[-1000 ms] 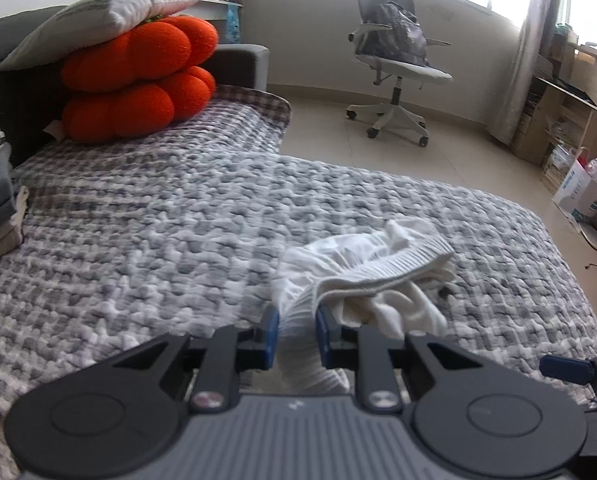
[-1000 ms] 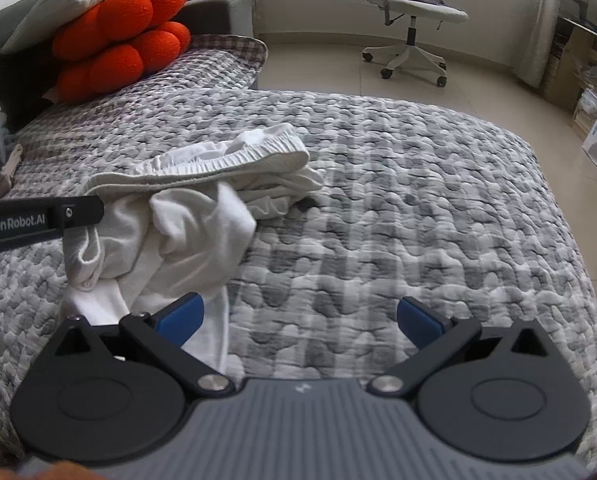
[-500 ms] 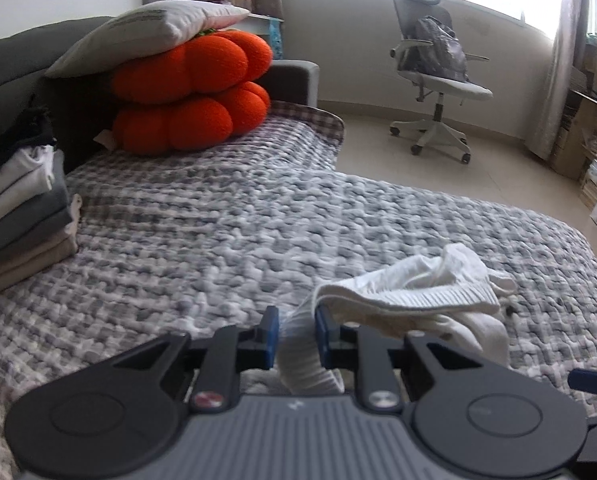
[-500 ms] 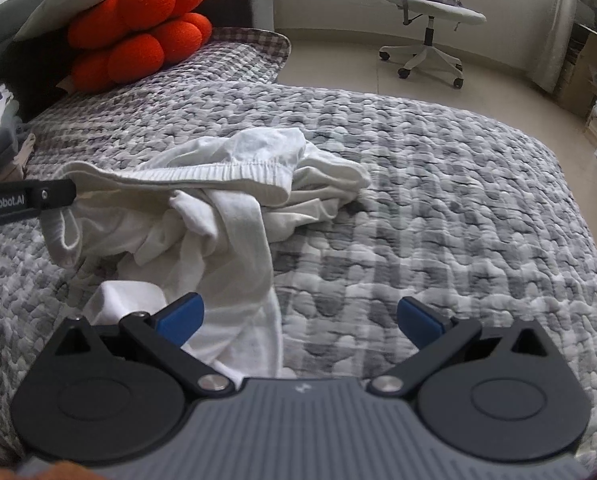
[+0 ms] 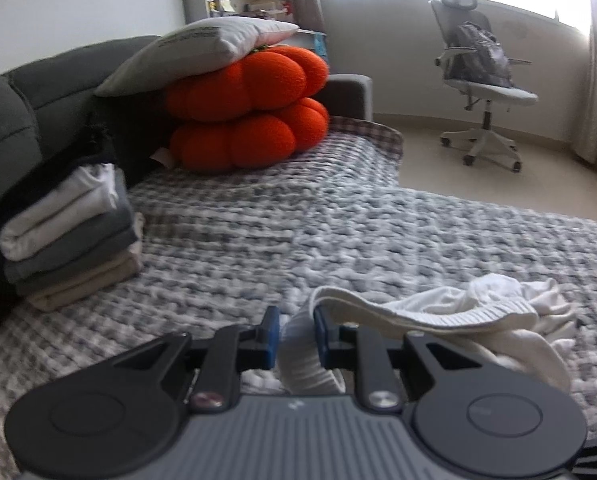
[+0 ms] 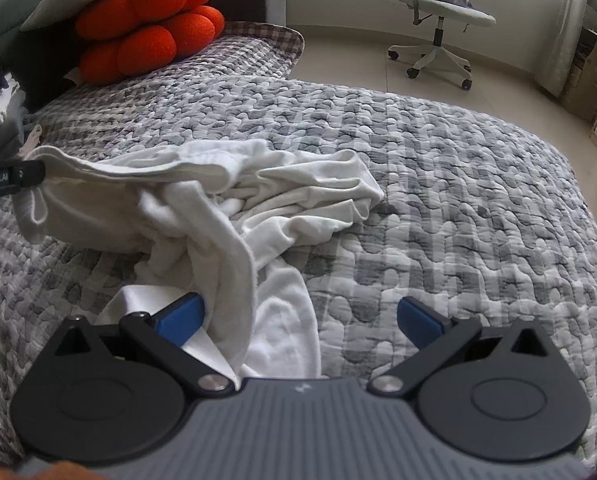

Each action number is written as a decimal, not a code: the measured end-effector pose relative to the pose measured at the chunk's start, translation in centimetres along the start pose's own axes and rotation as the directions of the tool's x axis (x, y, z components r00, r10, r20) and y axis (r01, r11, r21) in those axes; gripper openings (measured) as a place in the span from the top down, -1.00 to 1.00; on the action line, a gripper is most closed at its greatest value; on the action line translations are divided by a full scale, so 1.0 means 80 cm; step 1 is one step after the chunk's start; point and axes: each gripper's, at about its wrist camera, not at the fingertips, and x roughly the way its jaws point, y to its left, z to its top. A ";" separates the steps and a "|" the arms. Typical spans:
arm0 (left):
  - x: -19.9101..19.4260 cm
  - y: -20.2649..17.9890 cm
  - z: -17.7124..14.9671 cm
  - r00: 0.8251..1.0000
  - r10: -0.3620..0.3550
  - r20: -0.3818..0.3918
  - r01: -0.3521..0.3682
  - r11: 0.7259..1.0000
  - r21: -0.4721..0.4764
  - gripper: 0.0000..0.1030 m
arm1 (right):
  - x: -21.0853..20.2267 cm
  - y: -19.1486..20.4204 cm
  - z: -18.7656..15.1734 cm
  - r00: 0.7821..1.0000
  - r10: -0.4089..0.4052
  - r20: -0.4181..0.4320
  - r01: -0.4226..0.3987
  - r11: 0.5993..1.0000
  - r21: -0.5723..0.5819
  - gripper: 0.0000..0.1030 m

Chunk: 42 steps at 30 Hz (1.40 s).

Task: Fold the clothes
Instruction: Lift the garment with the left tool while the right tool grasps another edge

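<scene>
Over on your far left, a stack of folded clothes (image 5: 70, 232) sits against the dark sofa back, with the orange cushions (image 5: 246, 112) and a white pillow (image 5: 210, 48) just beyond it, all well clear of the work. Now to the action: your left gripper (image 5: 294, 334) is clamped on a ribbed edge of the white garment (image 6: 226, 208), the band pinched between the blue pads and lifted a little off the quilted bed cover (image 6: 438, 168). From that pinch the ribbed hem runs out to the right, low across the cover, so the garment's long axis lies roughly left to right across the bed. The bulk of the cloth is bunched in the middle, creased and doubled over itself, with a loose flap trailing down toward you. And here is your right gripper (image 6: 300, 318), jaws spread wide and gripping nothing; that flap lies against its left pad and partly between the fingers, while the right pad hovers over bare quilt. So the free cloth sits left of centre for your right hand, which is the nearer one to it. To my eye you want to slide that hand left and close on the flap before you stretch the piece flat.
</scene>
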 end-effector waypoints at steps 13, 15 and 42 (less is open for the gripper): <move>0.013 0.024 0.004 0.990 0.143 -0.002 -0.143 0.990 -0.006 0.99 | -0.002 -0.007 -0.002 1.000 0.005 0.000 -0.005 1.000 0.014 -1.00; 0.014 0.032 0.005 0.995 0.099 -0.023 -0.100 0.994 -0.044 0.96 | -0.003 -0.012 -0.002 1.000 0.008 0.003 -0.008 1.000 0.022 -1.00; 0.016 -0.055 -0.017 0.879 -0.477 -0.004 0.474 0.874 0.107 -0.29 | 0.021 -0.088 0.022 0.982 0.176 0.069 -0.189 0.931 0.312 -0.17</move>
